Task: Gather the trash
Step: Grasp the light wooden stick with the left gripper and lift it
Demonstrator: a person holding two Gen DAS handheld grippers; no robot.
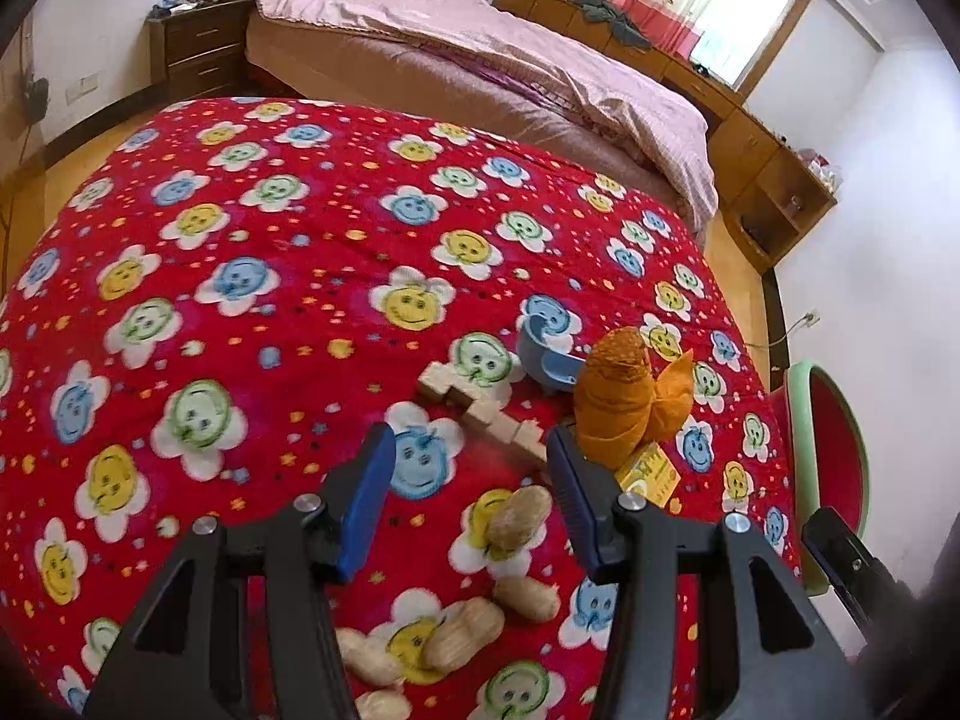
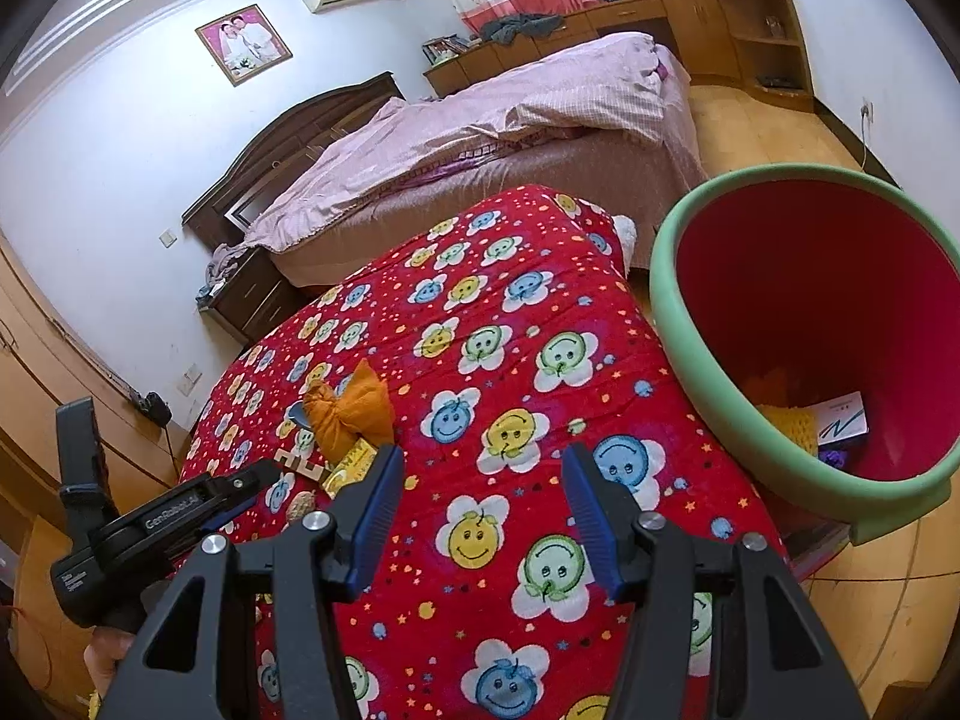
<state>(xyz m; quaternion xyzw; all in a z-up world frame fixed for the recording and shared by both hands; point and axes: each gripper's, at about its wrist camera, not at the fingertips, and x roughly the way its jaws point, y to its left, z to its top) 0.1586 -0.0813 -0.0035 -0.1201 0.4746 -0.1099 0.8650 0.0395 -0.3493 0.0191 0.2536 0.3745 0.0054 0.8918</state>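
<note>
Several peanuts (image 1: pixel 519 519) lie on the red flower-patterned blanket (image 1: pixel 252 312), just under and behind the tips of my left gripper (image 1: pixel 471 444). Its blue pads stand apart with nothing between them. Beyond the tips lie a jagged wooden block piece (image 1: pixel 480 408), a blue plastic scoop (image 1: pixel 549 354), an orange cloth bundle (image 1: pixel 624 402) and a small yellow box (image 1: pixel 651 471). My right gripper (image 2: pixel 480 462) hovers open over bare blanket (image 2: pixel 498 348). The trash bin (image 2: pixel 690 372), green-rimmed and red inside, stands at its right and holds a white card (image 2: pixel 843 420) and something yellow (image 2: pixel 786 426).
The right wrist view shows my left gripper (image 2: pixel 252 483) at the left, near the orange bundle (image 2: pixel 351 408). A bed with a pink quilt (image 1: pixel 480 42) stands behind the blanket. Wooden cabinets (image 1: pixel 750 138) line the far wall, with a nightstand (image 1: pixel 198 48) at the left. Wooden floor (image 2: pixel 750 126) lies beyond the bin.
</note>
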